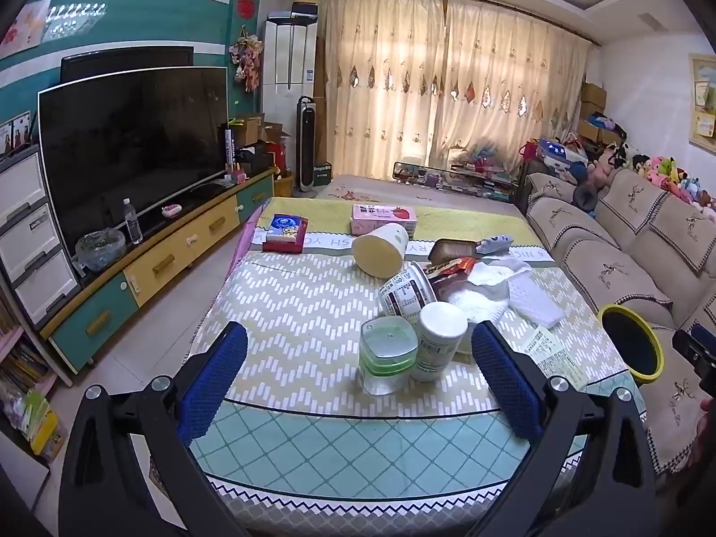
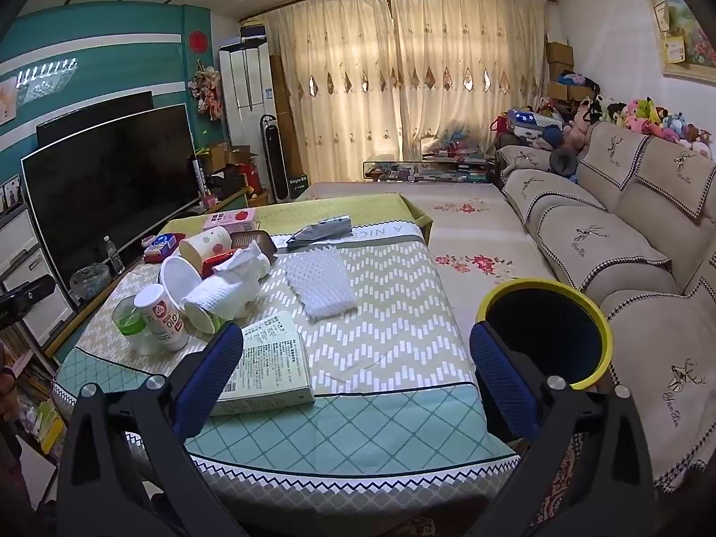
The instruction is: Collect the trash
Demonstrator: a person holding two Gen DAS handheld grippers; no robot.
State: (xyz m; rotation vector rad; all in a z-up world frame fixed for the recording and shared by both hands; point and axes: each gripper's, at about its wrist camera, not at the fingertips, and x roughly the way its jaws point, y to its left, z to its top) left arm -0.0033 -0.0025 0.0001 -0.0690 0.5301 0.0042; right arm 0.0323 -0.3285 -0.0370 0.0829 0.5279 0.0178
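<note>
Presently we note both tools spread wide and empty: left gripper [image 1: 358,358], right gripper [image 2: 353,358]. Trash pile [image 1: 429,304] sits mid-table, left of the yellow-rimmed bin [image 2: 546,331]. Collection not begun; next, we judge, close on the clear jar [image 1: 387,353].

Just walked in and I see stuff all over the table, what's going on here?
Someone holding a gripper in each hand is about to clear trash off the table. Both are open and empty. The left gripper faces a clear green-banded jar and a white bottle standing together. The right gripper hovers by a flattened printed box, with the yellow-rimmed bin beside the table. Nothing is picked up yet.
</note>
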